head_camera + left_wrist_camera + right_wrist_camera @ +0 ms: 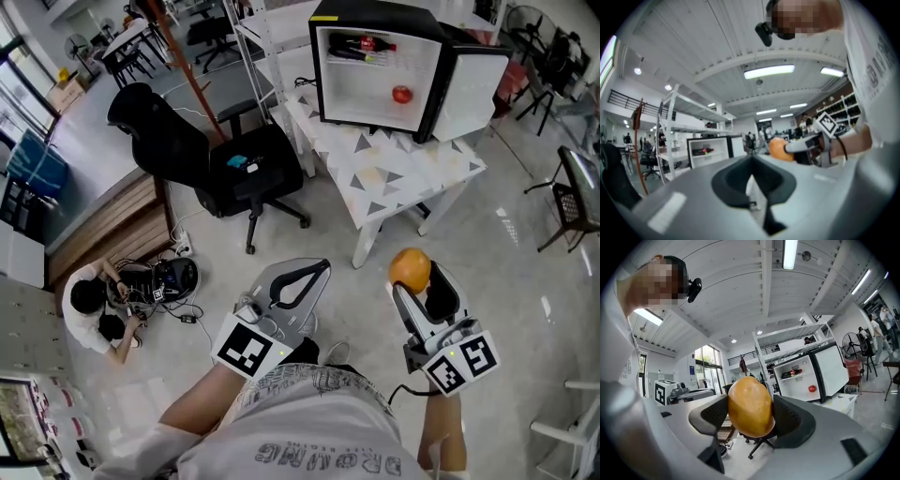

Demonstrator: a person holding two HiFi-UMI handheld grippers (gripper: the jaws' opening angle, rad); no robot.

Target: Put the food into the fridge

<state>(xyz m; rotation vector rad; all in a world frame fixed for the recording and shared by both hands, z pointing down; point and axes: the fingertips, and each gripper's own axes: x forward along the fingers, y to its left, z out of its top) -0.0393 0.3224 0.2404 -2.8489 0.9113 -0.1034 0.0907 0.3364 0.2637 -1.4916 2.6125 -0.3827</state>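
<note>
my right gripper is clamped on the orange fruit. open fridge is dead ahead, at the table's far edge. left gripper is pinched shut, empty.

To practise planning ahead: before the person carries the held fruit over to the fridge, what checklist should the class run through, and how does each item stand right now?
1. Grip on the orange-yellow fruit: ok. The right gripper has a jaw pressed on each side of it.
2. Fridge open: ok. Its door is swung wide to the right.
3. Room inside: ok. There is bare space beside the red fruit on the lower level.
4. Left gripper free to help: ok. Its jaws are together, with nothing between them.
5. Path to the table: probably ok. The office chair stands off to the left.
</note>
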